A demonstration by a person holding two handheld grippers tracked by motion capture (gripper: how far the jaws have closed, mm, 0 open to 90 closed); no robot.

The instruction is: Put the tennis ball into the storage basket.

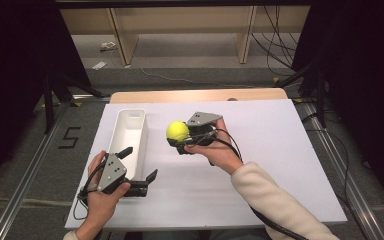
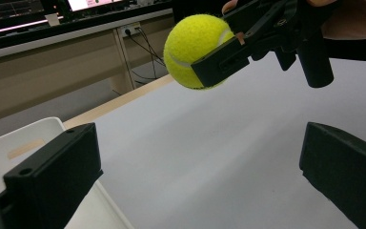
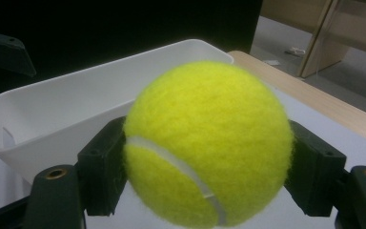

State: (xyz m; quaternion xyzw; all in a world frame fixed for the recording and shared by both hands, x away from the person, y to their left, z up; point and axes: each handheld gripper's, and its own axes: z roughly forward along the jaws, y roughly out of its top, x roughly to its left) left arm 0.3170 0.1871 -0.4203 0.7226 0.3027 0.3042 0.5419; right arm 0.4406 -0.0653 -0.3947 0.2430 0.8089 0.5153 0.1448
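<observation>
Above the white tabletop [image 1: 260, 165] in the high view, the right hand-held gripper [image 1: 179, 142] pinches a tennis ball [image 1: 177, 131] beside the white bin [image 1: 130, 131], seemingly for dropping it in. Left gripper view: left hand-held gripper [image 2: 200, 162] spread, empty. Right gripper view: ball faces the bin.

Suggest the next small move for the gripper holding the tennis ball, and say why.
Probably carry the tennis ball a little further left, over the white bin. The right gripper has it clamped and lifted off the table, beside the bin's rim rather than above its opening. The left gripper waits open nearby.
</observation>
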